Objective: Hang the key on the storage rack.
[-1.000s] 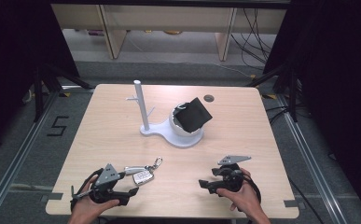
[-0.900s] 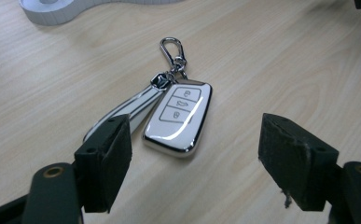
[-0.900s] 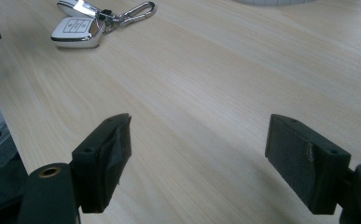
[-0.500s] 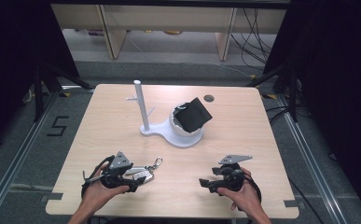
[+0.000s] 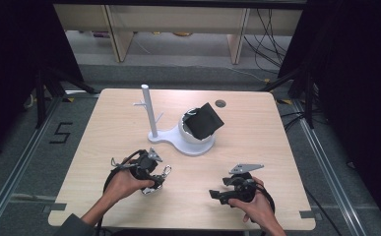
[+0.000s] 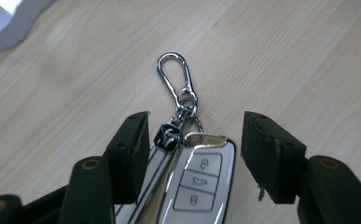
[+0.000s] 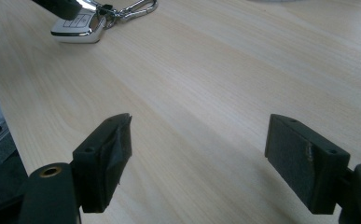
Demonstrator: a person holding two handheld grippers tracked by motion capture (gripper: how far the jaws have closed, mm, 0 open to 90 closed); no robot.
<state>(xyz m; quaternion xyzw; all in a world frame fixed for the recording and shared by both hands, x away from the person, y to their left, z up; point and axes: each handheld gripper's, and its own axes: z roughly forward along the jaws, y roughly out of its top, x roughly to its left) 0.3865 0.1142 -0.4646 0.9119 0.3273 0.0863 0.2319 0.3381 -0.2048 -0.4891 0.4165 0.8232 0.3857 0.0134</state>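
Chrome-edged car key (image 5: 151,188) lies at seven o'clock on the wooden table (image 5: 276,147), under the left gripper (image 5: 154,181). Left gripper view: jaws have just been closing, straddling the key (image 6: 194,186) without pressing; light, stiff, slippery, so grip the flat sides. Right gripper (image 7: 199,158) stands wide, empty

The left gripper (image 5: 154,173) sat over the key fob (image 5: 151,188) on the tabletop (image 5: 257,132), its jaws having just been closing, the carabiner (image 5: 167,170) poking out beside it. The right gripper (image 5: 217,193) rested well apart. Behind stood a white stand (image 5: 175,138) carrying a dark cloth (image 5: 204,121).
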